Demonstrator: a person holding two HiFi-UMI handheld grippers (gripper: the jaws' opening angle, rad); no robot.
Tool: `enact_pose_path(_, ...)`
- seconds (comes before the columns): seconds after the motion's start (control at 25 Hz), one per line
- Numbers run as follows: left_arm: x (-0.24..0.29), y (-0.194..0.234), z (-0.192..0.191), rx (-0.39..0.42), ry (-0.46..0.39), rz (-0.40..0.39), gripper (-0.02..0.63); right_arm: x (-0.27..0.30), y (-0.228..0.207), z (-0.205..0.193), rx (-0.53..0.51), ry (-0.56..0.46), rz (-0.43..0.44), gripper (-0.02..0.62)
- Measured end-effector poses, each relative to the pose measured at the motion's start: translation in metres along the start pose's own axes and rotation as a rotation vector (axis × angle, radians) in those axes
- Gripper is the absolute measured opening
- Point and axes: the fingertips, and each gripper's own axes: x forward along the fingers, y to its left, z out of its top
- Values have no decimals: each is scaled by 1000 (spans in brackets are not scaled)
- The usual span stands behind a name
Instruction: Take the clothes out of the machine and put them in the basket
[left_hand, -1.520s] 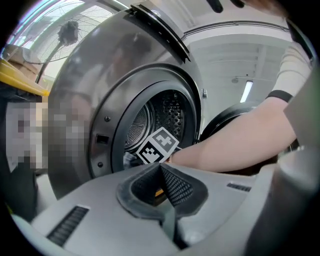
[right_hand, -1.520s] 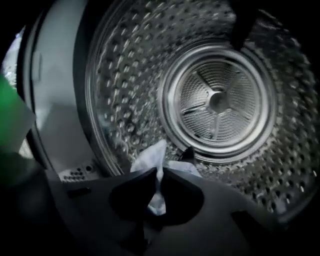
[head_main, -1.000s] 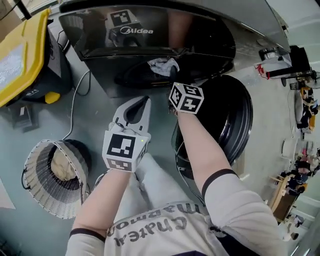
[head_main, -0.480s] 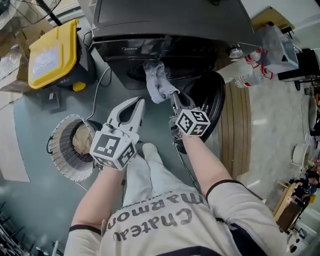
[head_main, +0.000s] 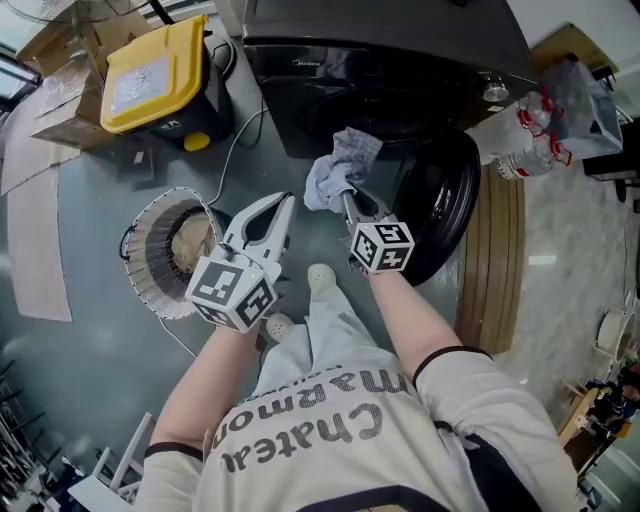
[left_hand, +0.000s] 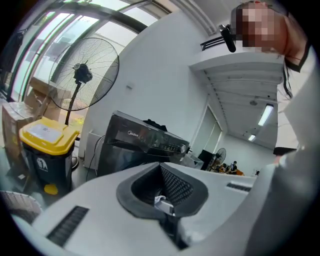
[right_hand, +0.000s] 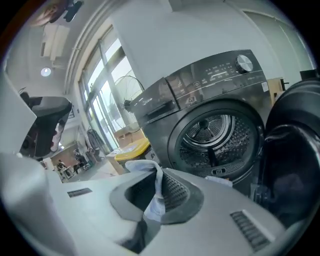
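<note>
Pale blue-grey cloth (head_main: 340, 168) is out of the machine (head_main: 400, 50) but not yet in the basket (head_main: 150, 292).
The right gripper (head_main: 348, 197) has its jaws clamped tight on the cloth, holding it in front of the open door (head_main: 455, 200), well apart from the basket on the floor at the person's left. A tan piece (head_main: 190, 243) already lies in the basket, so this cloth has yet to be carried across and dropped. The left gripper (head_main: 282, 208) hangs between cloth and basket, jaws together, with only a small pale fleck at the pads that I cannot identify. The drum (right_hand: 220, 135) looks bare where it shows, but its lower part is cut off. A pale patch at its lip may be another garment.
</note>
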Motion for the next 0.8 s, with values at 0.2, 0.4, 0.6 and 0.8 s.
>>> enact_pose_path(0.2, -47, 7, -7, -28, -17, 9, 8, -12, 38, -38, -28, 50, 20, 37)
enact_pose_path(0.4, -104, 7, -24, -15, -8, -11, 8, -25, 64, -113, -76, 200, 20, 37)
enact_pose_path(0.6, -159, 21, -41, -12, -23, 7, 8, -34, 118, -152, -95, 238, 90, 37)
enact_pose_path(0.8, -215, 42, -30, -26, -90, 67, 8, -44, 218, -123, -105, 128, 269, 37)
